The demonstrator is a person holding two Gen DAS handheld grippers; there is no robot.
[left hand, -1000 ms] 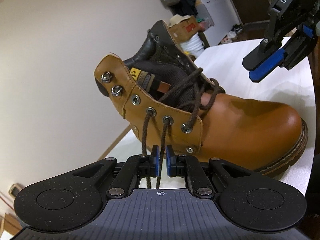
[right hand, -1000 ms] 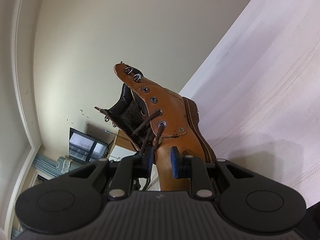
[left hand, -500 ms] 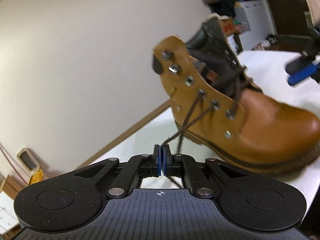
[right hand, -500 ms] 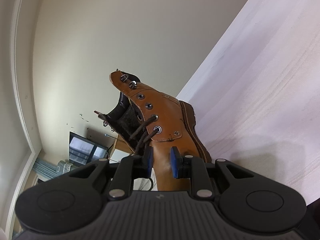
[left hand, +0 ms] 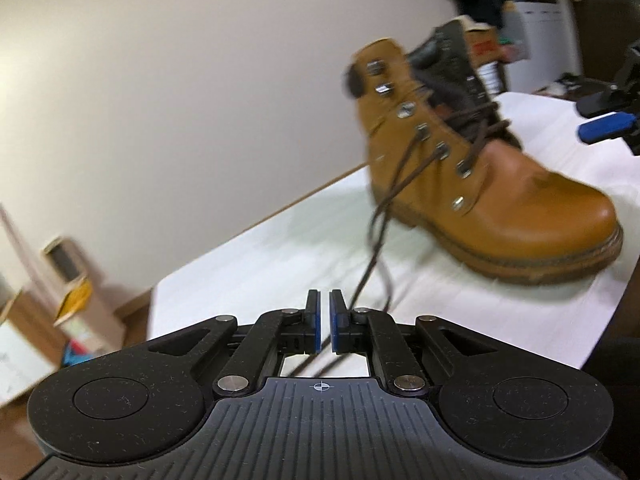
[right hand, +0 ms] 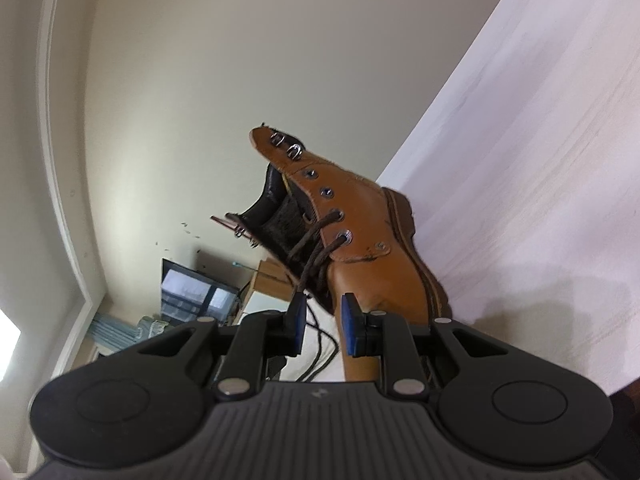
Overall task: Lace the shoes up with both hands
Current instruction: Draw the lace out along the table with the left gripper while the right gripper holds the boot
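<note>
A tan leather boot (left hand: 492, 200) stands on the white table (left hand: 280, 264), toe to the right. Its dark brown lace (left hand: 378, 224) hangs from the middle eyelets in two loose strands that pass just right of my left gripper (left hand: 325, 320). That gripper's jaws are opening, a narrow gap shows between the blue pads, and nothing lies in it. My right gripper (right hand: 325, 324) stands open in front of the boot (right hand: 360, 248), holding nothing; its fingers (left hand: 606, 125) show beyond the toe in the left wrist view. The upper eyelets and hooks are unlaced.
A plain wall runs behind the table's far edge. Cardboard boxes (left hand: 76, 300) sit on the floor to the left, and shelves with clutter (left hand: 520, 20) stand behind the boot. A monitor (right hand: 192, 292) and a wooden desk are beyond the boot in the right wrist view.
My left gripper drew back and left from the boot, shut on the lace half a second ago, then parted, and the lace now hangs outside it. The right gripper has stayed put.
</note>
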